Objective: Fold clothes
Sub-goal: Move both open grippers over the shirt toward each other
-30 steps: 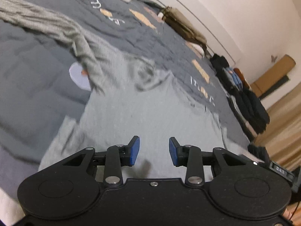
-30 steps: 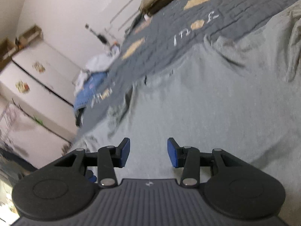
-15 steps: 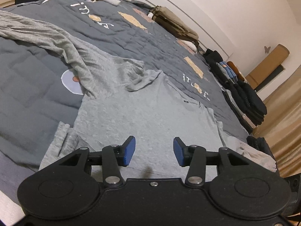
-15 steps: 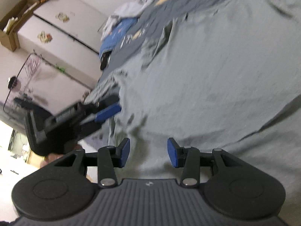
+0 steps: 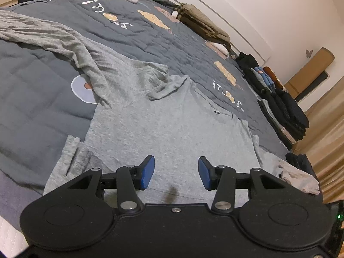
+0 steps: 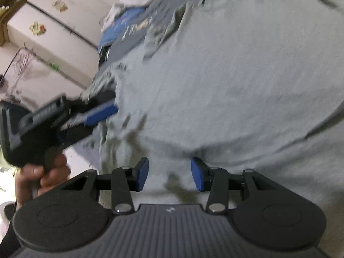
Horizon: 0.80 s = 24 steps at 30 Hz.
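In the left wrist view a second grey garment (image 5: 53, 36) trails across the upper left. The grey T-shirt (image 5: 169, 124) lies flat mid-frame on the dark quilt (image 5: 133, 17). Below it the left gripper (image 5: 176, 173) gapes wide, holding nothing. Folded dark clothes (image 5: 286, 105) stack at right. In the right wrist view the right gripper (image 6: 169, 174), equally wide and empty, hovers over the shirt.

A shirt (image 5: 172, 126) lies spread on the quilt (image 5: 38, 99), near the bed's edge. Another garment (image 5: 53, 36) lies far left of it. Stacked clothes (image 5: 279, 105) sit far right.
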Tool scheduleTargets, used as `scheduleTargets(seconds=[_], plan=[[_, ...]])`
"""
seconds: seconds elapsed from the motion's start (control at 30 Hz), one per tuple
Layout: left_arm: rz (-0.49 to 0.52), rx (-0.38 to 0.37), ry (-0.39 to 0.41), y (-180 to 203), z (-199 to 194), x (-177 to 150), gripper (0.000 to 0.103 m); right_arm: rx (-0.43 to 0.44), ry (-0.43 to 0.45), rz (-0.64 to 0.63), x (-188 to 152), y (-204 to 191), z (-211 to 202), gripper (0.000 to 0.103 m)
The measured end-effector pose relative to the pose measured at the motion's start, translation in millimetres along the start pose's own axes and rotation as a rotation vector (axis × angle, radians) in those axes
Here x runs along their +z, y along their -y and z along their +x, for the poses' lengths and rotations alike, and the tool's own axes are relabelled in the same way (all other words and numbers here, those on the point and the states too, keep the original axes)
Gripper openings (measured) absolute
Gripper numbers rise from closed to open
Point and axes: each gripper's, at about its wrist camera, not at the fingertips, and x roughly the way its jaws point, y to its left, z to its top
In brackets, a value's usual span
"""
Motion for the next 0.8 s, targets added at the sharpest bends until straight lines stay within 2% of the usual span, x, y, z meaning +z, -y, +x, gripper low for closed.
scheduleTargets(seconds=[0.13,0.23,0.37,0.47,0.57,0.67,0.8], plan=[[0.051,-0.004,-0.014,8.0,1.4,-4.7,0.047,-0.012,0.13,0.011,16.7,7.4,-8.5,0.043],[0.135,-0.045,-0.053,22.7,3.9,-12.8,0.047,-0.014,0.184,0.046,29.3,18.8,-12.9,0.043],[0.237,-0.168,-0.178,41.4,8.5,-25.6,0.047,0.009,0.217,0.106,39.5,26.2,-21.6,0.043],[0.254,-0.213,-0.278,44.6,15.9,-36.9,0.047,0.036,0.216,0.108,42.1,22.3,-28.5,0.043],[0.248,-0.18,-0.344,41.7,26.9,-45.7,0.047,0.043,0.19,0.117,39.5,19.2,-28.5,0.043],[0.254,-0.133,-0.373,38.8,36.3,-51.0,0.047,0.038,0.148,0.111,34.2,17.0,-27.0,0.043],[0.255,-0.106,-0.3,39.3,39.3,-46.9,0.047,0.035,0.098,0.09,27.2,12.2,-25.8,0.043]])
